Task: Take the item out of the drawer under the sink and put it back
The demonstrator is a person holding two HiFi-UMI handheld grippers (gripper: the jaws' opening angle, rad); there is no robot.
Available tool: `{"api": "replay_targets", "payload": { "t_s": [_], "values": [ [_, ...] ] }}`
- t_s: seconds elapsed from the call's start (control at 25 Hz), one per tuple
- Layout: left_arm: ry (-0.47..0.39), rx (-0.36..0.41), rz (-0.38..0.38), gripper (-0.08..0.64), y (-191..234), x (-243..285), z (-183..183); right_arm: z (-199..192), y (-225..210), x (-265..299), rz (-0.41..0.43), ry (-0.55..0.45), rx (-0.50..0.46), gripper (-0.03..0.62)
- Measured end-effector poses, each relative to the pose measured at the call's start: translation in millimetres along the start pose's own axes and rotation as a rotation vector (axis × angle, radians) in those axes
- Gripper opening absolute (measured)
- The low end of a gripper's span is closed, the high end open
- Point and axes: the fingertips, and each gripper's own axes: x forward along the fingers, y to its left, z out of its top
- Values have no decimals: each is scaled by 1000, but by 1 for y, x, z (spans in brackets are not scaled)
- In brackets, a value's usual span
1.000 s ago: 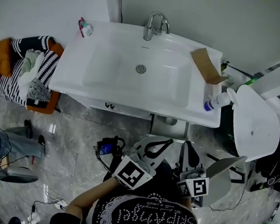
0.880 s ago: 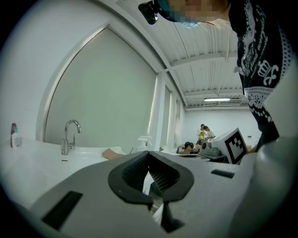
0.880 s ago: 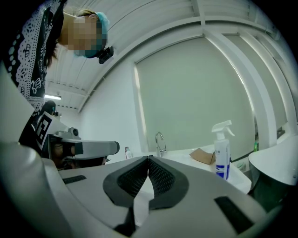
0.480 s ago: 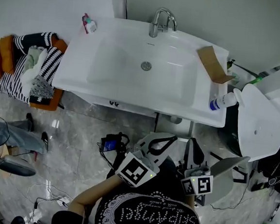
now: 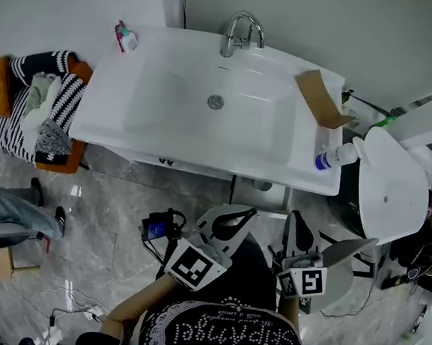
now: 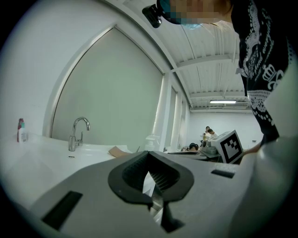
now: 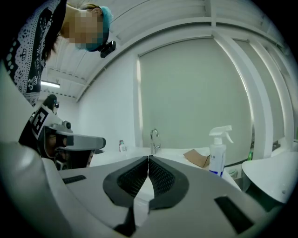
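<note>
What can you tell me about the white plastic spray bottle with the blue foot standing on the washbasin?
The white plastic spray bottle has a white trigger head on top and a blue band round its foot. It stands upright on the front right corner of the white washbasin, close to a piece of brown cardboard but apart from it. Only the basin top touches it.

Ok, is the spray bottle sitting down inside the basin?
No, the spray bottle stands on the flat right ledge of the sink, near the front corner and outside the basin.
</note>
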Motion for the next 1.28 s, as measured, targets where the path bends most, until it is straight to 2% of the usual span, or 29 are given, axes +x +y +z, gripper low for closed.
{"api": "replay_targets", "payload": {
  "t_s": [0.16, 0.4, 0.64, 0.8, 1.28],
  "values": [
    [-1, -43, 33, 3, 10, -4, -3, -23, 5, 4, 44, 97, -109, 18],
    [5, -117, 66, 3, 18, -4, -9, -75, 16, 15, 177, 278, -335, 20],
    [26, -183, 88, 3, 22, 5, -15, -118, 9, 30, 281, 418, -465, 21],
    [33, -210, 105, 3, 25, 13, -16, -137, -6, 42, 291, 487, -485, 21],
    [82, -221, 203, 3, 32, 27, -20, -186, -34, 59, 367, 573, -499, 23]
  ]
}}
